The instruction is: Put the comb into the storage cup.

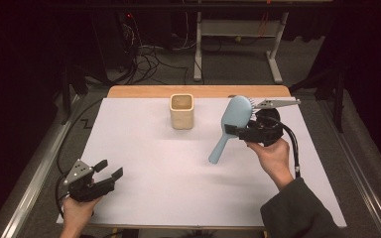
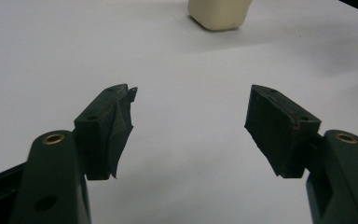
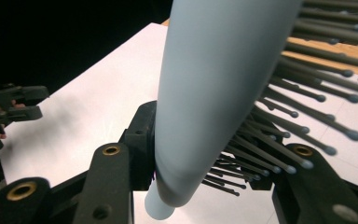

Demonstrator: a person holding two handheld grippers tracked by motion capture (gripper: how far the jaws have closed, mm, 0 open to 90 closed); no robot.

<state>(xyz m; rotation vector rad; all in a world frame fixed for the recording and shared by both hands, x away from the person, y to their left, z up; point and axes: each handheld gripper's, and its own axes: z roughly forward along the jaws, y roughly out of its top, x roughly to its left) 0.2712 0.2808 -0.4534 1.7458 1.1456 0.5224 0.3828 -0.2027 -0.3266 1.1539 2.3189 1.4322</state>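
A pale blue hairbrush (image 1: 230, 125) hangs tilted above the white table, head up at the back and handle pointing down to the left. My right gripper (image 1: 234, 130) is shut on it where the head narrows; in the right gripper view the brush (image 3: 214, 88) runs between the jaws with its grey bristles to the right. A beige square cup (image 1: 181, 111) stands upright at the middle back, to the left of the brush. My left gripper (image 1: 110, 169) rests low at the front left, open, and nothing lies between its fingers (image 2: 109, 126).
The white sheet (image 1: 178, 168) covers the table, with a wooden edge (image 1: 198, 91) at the back. The cup's base (image 2: 220, 13) lies far ahead of the left gripper. Metal rails run along both sides, and cables and a frame stand on the floor behind.
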